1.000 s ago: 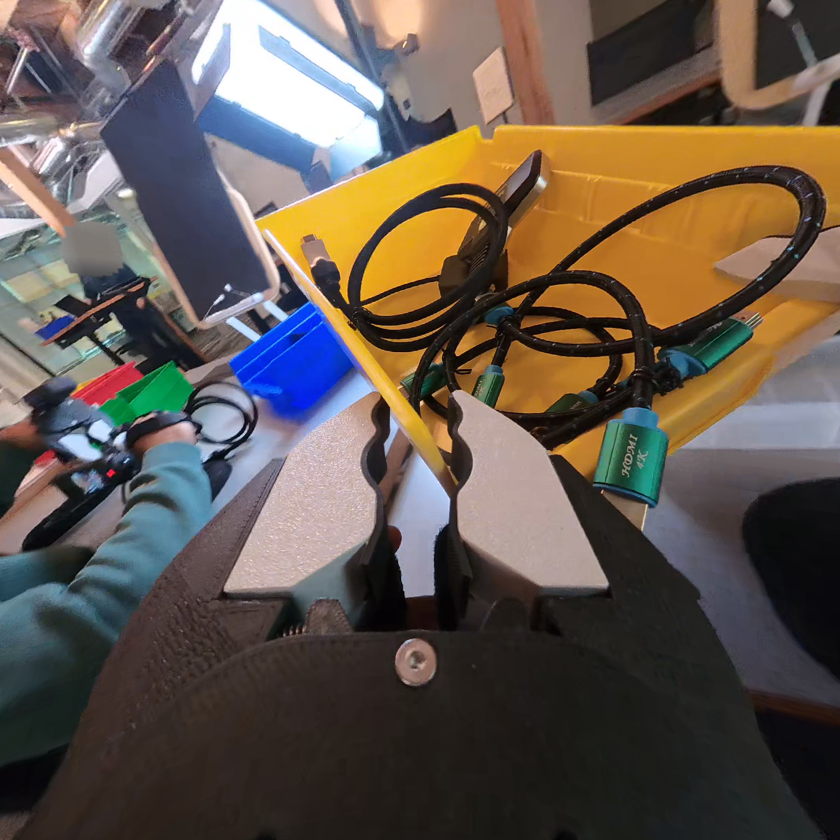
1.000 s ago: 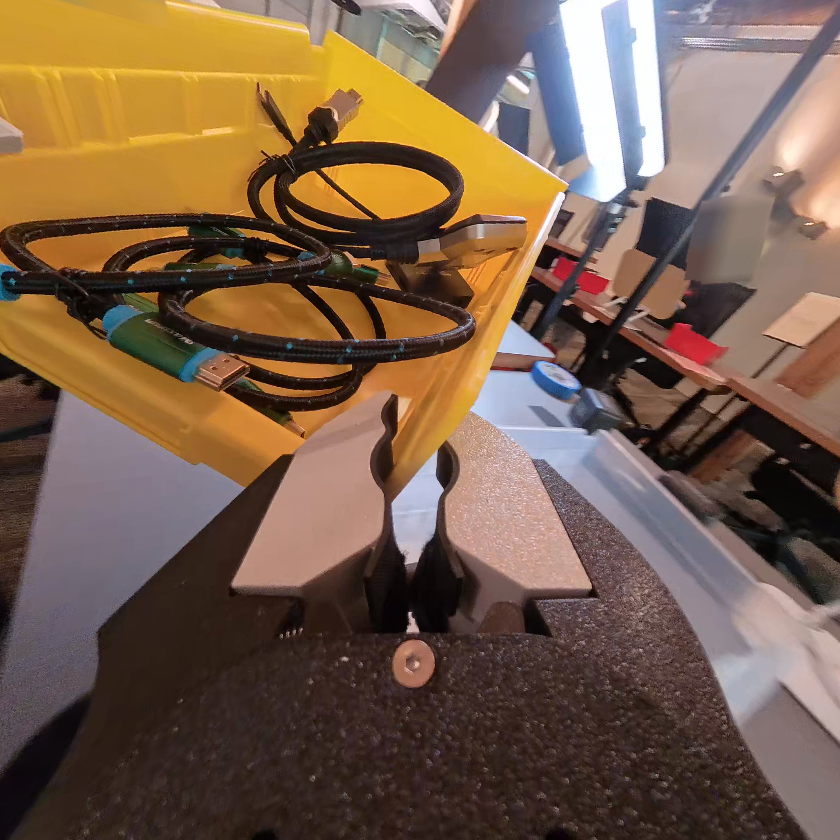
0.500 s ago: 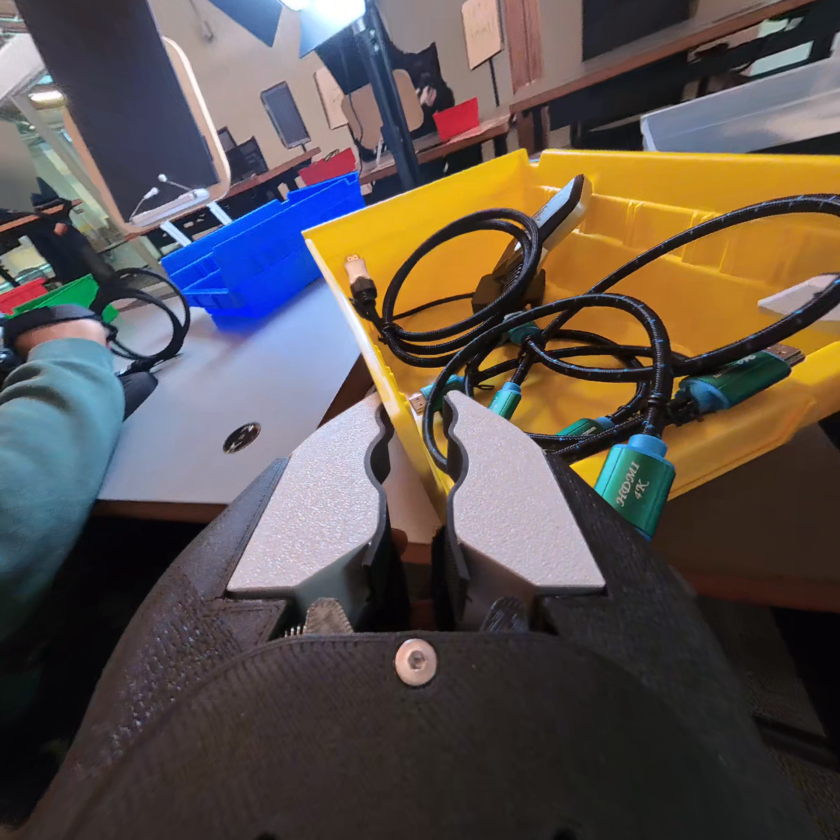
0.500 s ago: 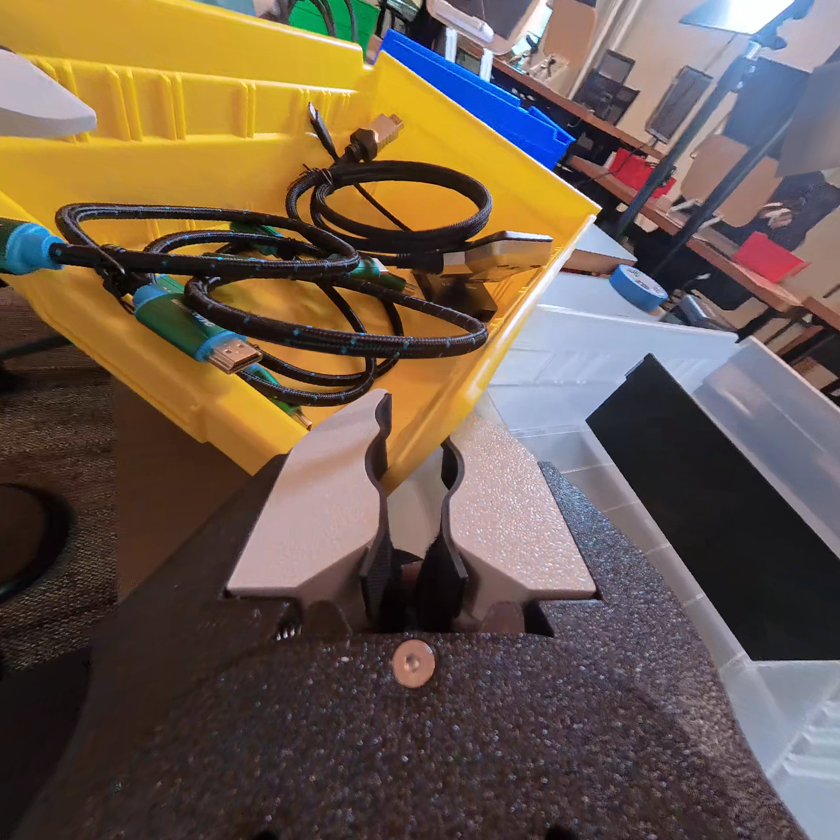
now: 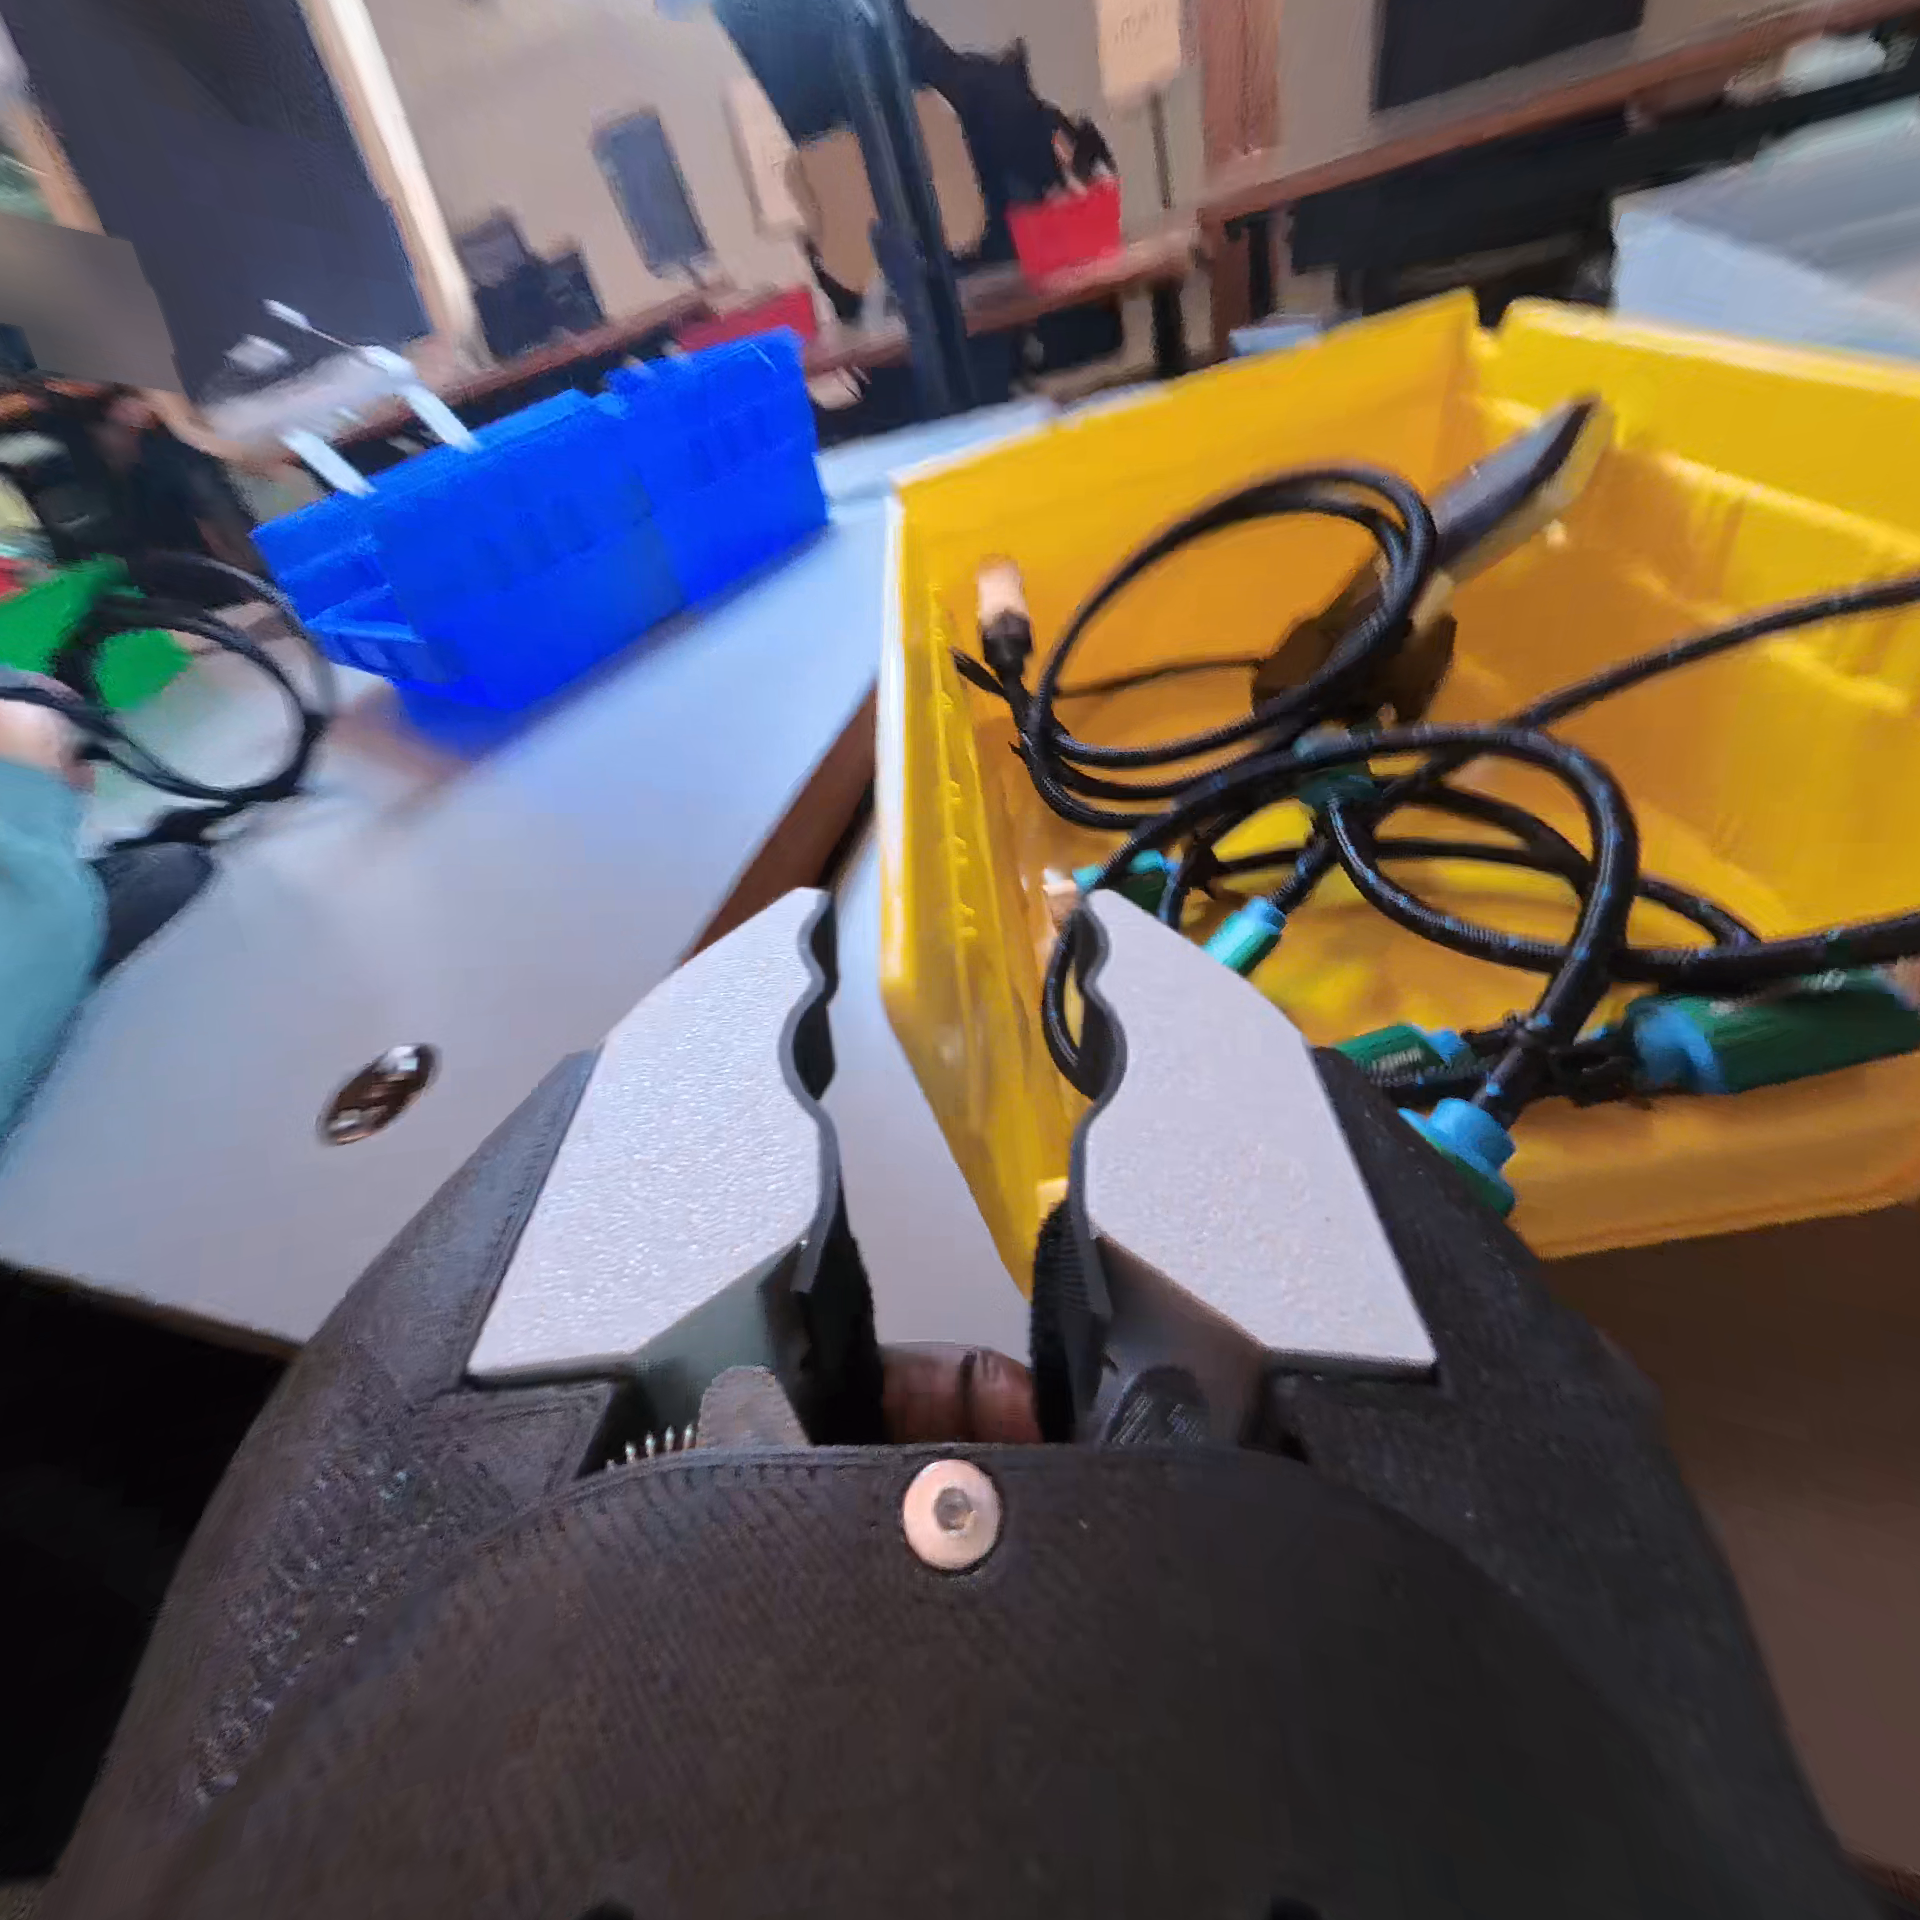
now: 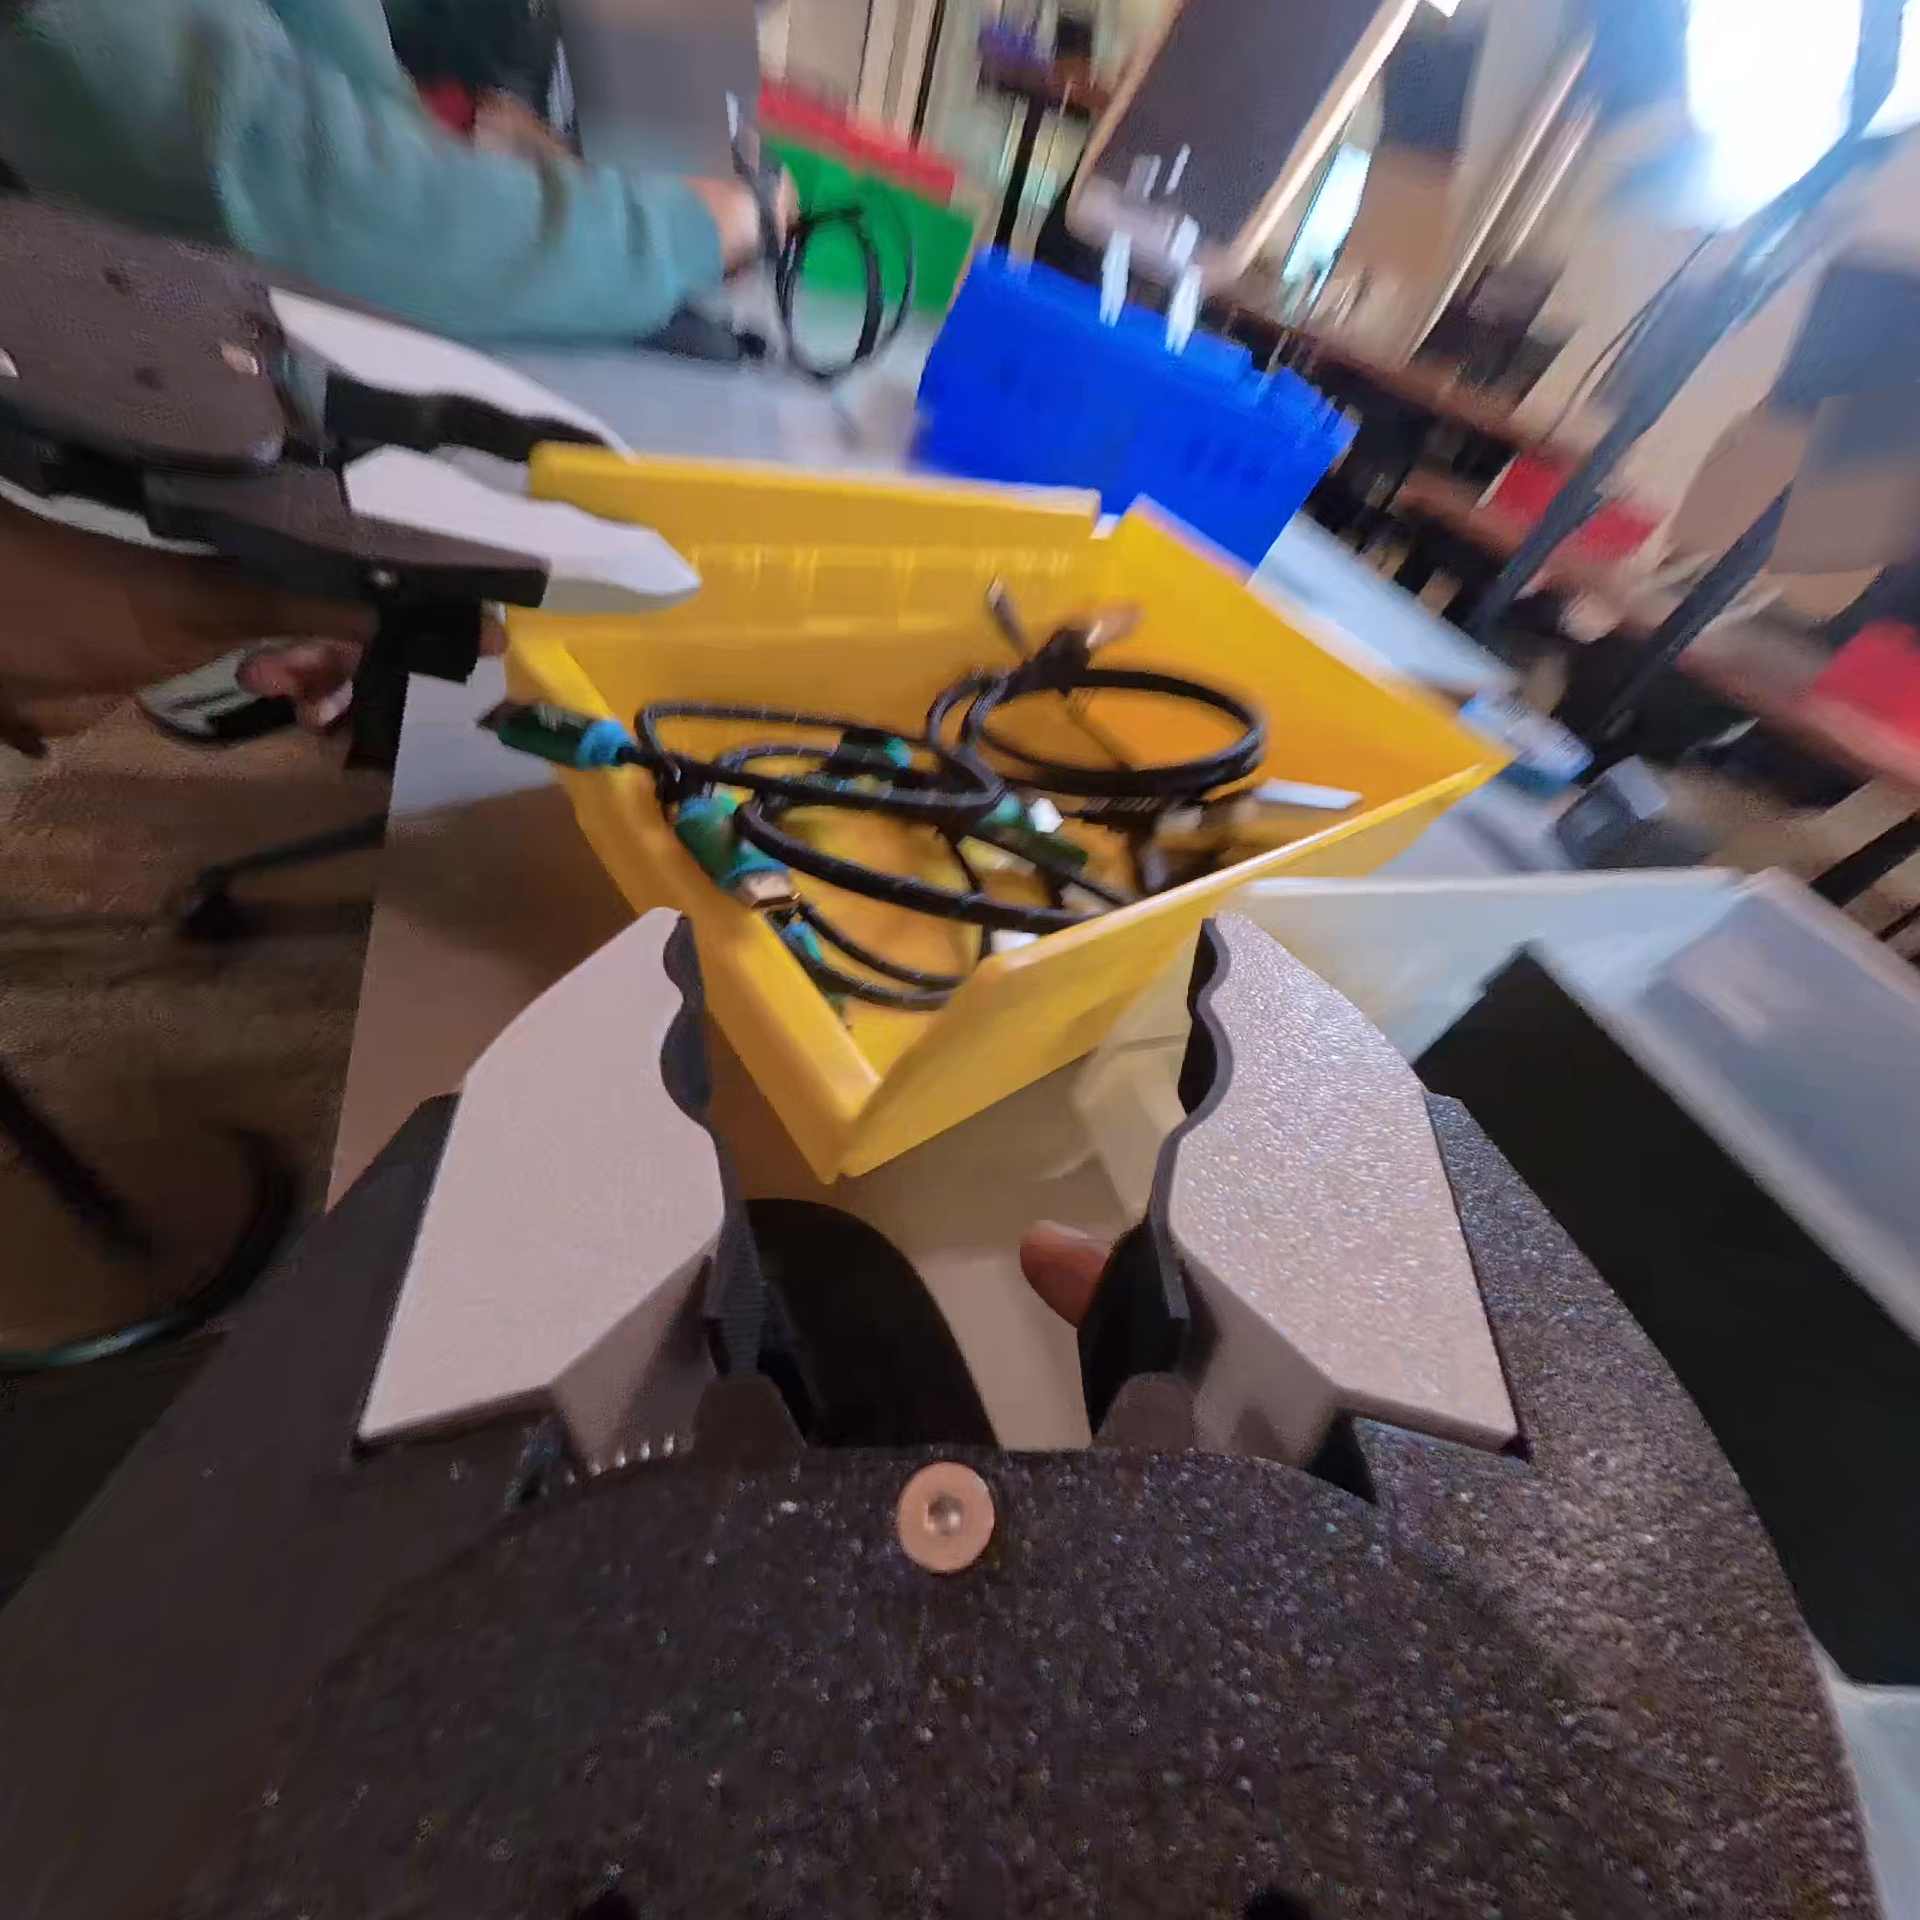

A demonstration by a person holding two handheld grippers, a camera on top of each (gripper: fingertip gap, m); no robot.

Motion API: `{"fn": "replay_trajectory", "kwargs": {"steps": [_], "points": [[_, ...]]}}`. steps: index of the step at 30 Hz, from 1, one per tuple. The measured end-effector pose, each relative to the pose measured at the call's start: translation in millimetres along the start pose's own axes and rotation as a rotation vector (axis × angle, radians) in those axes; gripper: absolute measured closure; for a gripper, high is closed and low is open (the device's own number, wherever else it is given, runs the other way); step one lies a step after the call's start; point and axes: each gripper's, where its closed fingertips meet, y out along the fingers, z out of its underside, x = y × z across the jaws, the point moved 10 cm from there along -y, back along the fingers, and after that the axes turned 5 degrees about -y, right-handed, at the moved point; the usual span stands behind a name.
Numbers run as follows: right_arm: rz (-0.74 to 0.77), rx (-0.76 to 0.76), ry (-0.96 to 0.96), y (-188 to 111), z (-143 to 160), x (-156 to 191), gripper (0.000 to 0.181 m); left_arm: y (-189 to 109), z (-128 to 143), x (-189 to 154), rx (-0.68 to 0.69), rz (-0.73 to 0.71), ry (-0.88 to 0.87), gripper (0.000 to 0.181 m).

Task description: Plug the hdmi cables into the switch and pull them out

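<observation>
I have just let go of the yellow plastic bin (image 6: 904, 561), which half a second ago hung pinched by its rim between my two tools and now rests at the near edge of the grey tabletop (image 5: 499, 935). My right gripper (image 6: 940, 1039) has pulled back from the near corner, its grey jaws spread wide with that corner between them but not touched; my left gripper (image 5: 951, 1029) has its jaws parted around the bin's left wall, no longer pressing it, though blur hides whether a finger grazes the plastic. Inside the bin lies a tangle of black braided HDMI cables (image 5: 1475, 821) with green-and-blue plug shells (image 5: 1756, 1029), one green plug (image 6: 551, 727) poking over the left rim, and at the far end a dark flat box with a pale face (image 5: 1517, 478) that I take to be the switch, half propped against the back wall. A blue plastic bin (image 5: 561, 551) stands farther off to the left, where a person in a teal sleeve (image 6: 416, 197) works with another cable. With the bin set down and both tools free, no plugging has begun; I judge the next move is to reach in, pick out the switch and one plug, and free them from the knot.
</observation>
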Motion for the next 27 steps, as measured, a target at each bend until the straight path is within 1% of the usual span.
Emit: {"fn": "replay_trajectory", "kwargs": {"steps": [2, 3, 4, 5, 6, 7, 8, 9, 10, 11, 12, 13, 14, 15, 16, 18, 20, 21, 22, 23, 24, 25, 26, 27], "points": [[0.139, -0.116, -0.029, -36, -3, -14, 0.094, -19, -14, 1, -0.131, -0.104, 0.004, 0.132], [0.236, -0.142, -0.036, -53, 1, -25, 0.096, -30, -22, 2, -0.193, -0.153, 0.004, 0.132], [0.342, -0.132, -0.035, -70, 9, -39, 0.097, -40, -30, 1, -0.257, -0.180, -0.002, 0.132], [0.444, -0.090, -0.020, -85, 20, -54, 0.098, -49, -40, -1, -0.320, -0.179, -0.016, 0.132], [0.529, -0.030, 0.012, -97, 33, -69, 0.098, -57, -49, -6, -0.375, -0.149, -0.045, 0.132], [0.575, 0.041, 0.058, -107, 48, -83, 0.098, -63, -59, -15, -0.416, -0.091, -0.086, 0.132], [0.577, 0.122, 0.120, -112, 64, -94, 0.096, -68, -69, -26, -0.446, -0.008, -0.134, 0.132], [0.544, 0.199, 0.200, -113, 77, -102, 0.090, -71, -79, -40, -0.465, 0.091, -0.181, 0.132], [0.488, 0.262, 0.272, -113, 87, -108, 0.091, -73, -87, -57, -0.475, 0.196, -0.221, 0.132], [0.433, 0.304, 0.322, -111, 94, -111, 0.098, -73, -93, -76, -0.472, 0.298, -0.253, 0.131], [0.392, 0.329, 0.345, -111, 97, -114, 0.115, -72, -98, -95, -0.455, 0.385, -0.275, 0.131], [0.337, 0.332, 0.346, -112, 98, -115, 0.136, -71, -99, -115, -0.427, 0.453, -0.288, 0.130], [0.326, 0.349, 0.349, -116, 99, -115, 0.160, -69, -99, -135, -0.389, 0.506, -0.289, 0.129], [0.366, 0.380, 0.319, -122, 100, -117, 0.164, -66, -96, -154, -0.343, 0.544, -0.273, 0.127], [0.395, 0.413, 0.272, -130, 102, -118, 0.166, -62, -90, -171, -0.291, 0.560, -0.234, 0.124], [0.409, 0.471, 0.239, -151, 104, -119, 0.169, -51, -73, -201, -0.164, 0.530, -0.133, 0.116], [0.361, 0.497, 0.280, -174, 104, -116, 0.169, -41, -56, -223, -0.041, 0.529, -0.076, 0.106], [0.333, 0.514, 0.303, -184, 104, -115, 0.169, -37, -49, -233, 0.008, 0.549, -0.075, 0.105], [0.315, 0.523, 0.317, -191, 104, -115, 0.167, -33, -44, -242, 0.056, 0.570, -0.074, 0.105], [0.319, 0.521, 0.328, -195, 105, -115, 0.159, -28, -40, -248, 0.110, 0.574, -0.054, 0.106], [0.336, 0.512, 0.337, -196, 108, -116, 0.138, -23, -38, -253, 0.171, 0.557, -0.021, 0.109], [0.331, 0.509, 0.348, -194, 111, -115, 0.123, -19, -38, -256, 0.209, 0.553, 0.001, 0.113], [0.312, 0.488, 0.366, -192, 114, -115, 0.135, -16, -39, -257, 0.213, 0.543, 0.013, 0.135], [0.298, 0.476, 0.377, -190, 116, -114, 0.152, -14, -41, -257, 0.200, 0.506, 0.036, 0.155]]}}
